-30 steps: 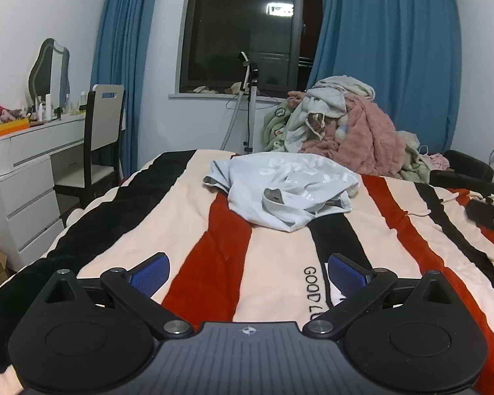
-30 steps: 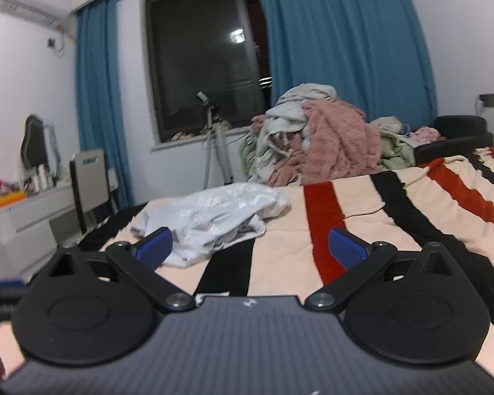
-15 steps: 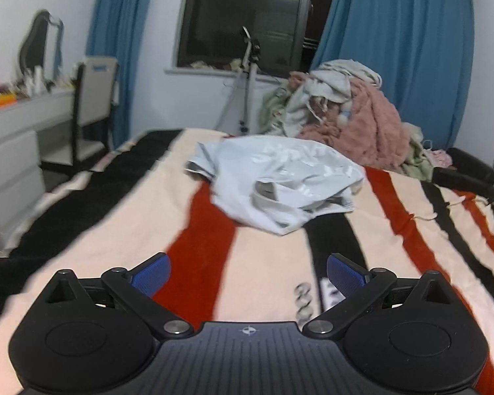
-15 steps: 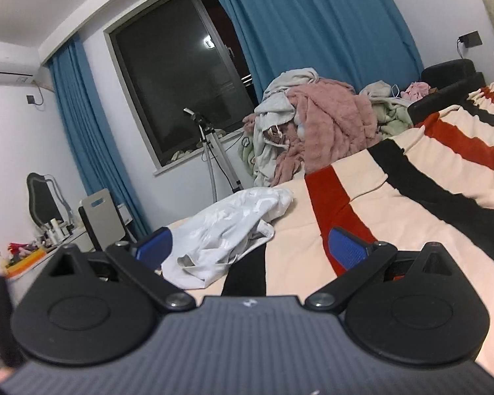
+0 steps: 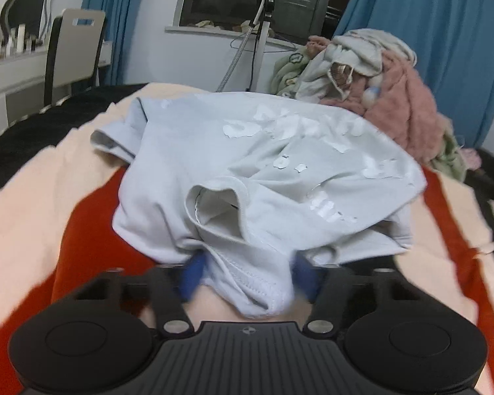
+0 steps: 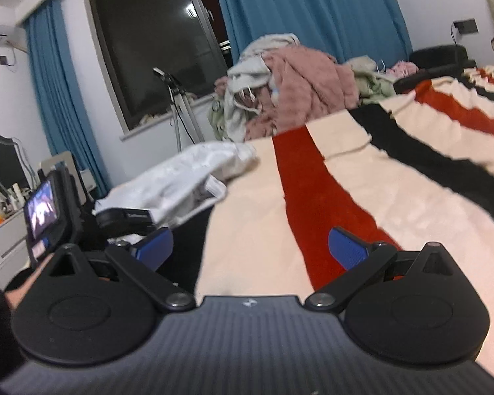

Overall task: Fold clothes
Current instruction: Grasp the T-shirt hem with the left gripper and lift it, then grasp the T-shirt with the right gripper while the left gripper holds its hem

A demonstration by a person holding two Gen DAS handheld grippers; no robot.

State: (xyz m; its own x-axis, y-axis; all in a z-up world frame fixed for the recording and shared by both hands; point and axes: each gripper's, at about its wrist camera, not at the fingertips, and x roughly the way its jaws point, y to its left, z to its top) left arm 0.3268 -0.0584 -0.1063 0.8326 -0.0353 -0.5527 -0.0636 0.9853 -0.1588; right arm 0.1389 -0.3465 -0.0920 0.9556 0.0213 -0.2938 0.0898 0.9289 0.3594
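Thin pale-grey jersey, cracked white print on top: the shirt [image 5: 263, 164] lies crumpled on the striped blanket [image 5: 49, 204], pile of other clothes [image 5: 372, 75] behind it past the bed's far edge.

Left gripper [image 5: 247, 278] has its jaws just closing, with a hemmed fold of the shirt between the blue pads [image 5: 194, 275]. Frame is blurred, so can't confirm the pads actually press the cloth; looks like a bunch, not a single layer.

Right gripper [image 6: 252, 245] is wide open over bare blanket, nothing between the fingers. Shirt [image 6: 181, 174] sits to its left in that view, near but not touching.

Handling, my read:
- light and limp, no stiffness; it'll drape and drag, not slide as a sheet
- bunched grab likely catches two or more layers, so lifting may not unfold it
- better holds: stitched hem or the ribbed opening [image 5: 220, 204], both thicker and less slippery
- print looks flaky, avoid pinching there
- right needs a matching hem corner to spread it flat
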